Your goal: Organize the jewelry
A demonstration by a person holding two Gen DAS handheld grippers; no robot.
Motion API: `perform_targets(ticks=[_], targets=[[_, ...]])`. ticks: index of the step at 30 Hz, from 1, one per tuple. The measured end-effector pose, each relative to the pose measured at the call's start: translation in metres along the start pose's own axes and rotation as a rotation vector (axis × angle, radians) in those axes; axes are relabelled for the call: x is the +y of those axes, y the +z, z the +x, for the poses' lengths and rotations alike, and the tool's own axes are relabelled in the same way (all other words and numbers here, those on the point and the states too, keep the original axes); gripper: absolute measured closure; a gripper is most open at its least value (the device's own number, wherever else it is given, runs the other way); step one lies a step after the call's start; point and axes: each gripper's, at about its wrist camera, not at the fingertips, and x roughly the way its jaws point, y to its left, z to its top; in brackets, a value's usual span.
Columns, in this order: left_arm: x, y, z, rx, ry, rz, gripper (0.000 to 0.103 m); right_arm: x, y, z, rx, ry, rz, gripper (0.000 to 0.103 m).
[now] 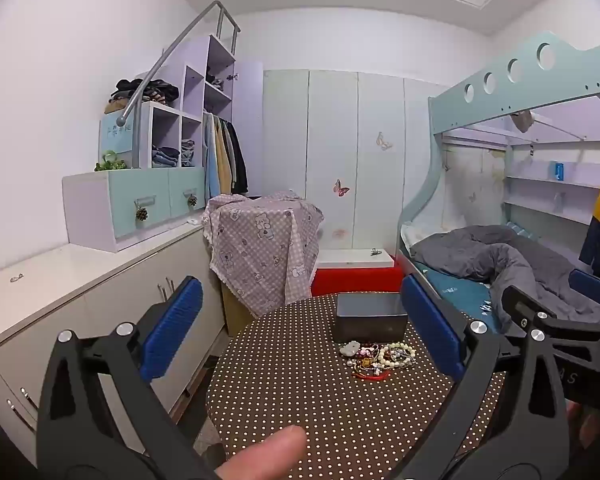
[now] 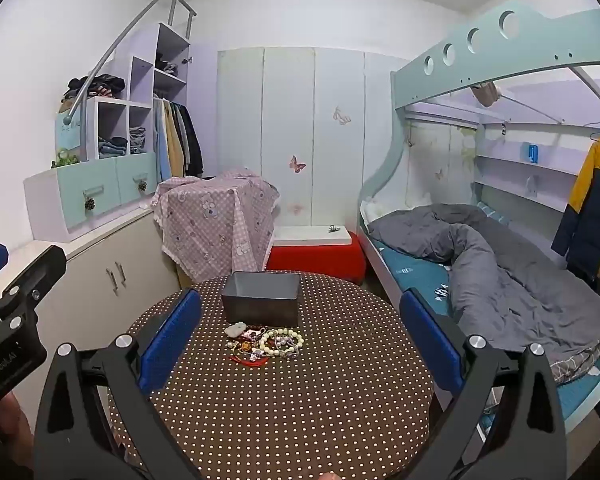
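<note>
Lying tangled before the grey box (image 2: 261, 300), the jewelry (image 2: 266, 343) mixes pale beads, red cord; both claws gape wide.

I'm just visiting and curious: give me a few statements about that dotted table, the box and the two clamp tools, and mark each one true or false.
1. The jewelry pile lies on the round table, in front of the grey box. True.
2. The jewelry is already inside the grey box. False: it lies loose on the dotted cloth, outside the box.
3. The left gripper and the right gripper both stand wide open, holding nothing. True.
4. The right gripper is clamped on a bead bracelet. False: its blue pads are apart, and the cream bead bracelet lies on the table.
5. The table's cloth is plain white. False: it is brown with pale dots.
</note>
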Motion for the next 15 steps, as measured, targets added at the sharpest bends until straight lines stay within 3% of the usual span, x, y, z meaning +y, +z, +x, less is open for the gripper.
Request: perform_targets(ticks=[15], targets=[[-0.009, 0.003, -0.006, -0.026, 0.022, 0.023, 0.006, 0.004, 0.014, 0.001, -0.026, 0.020, 0.009, 0.007]])
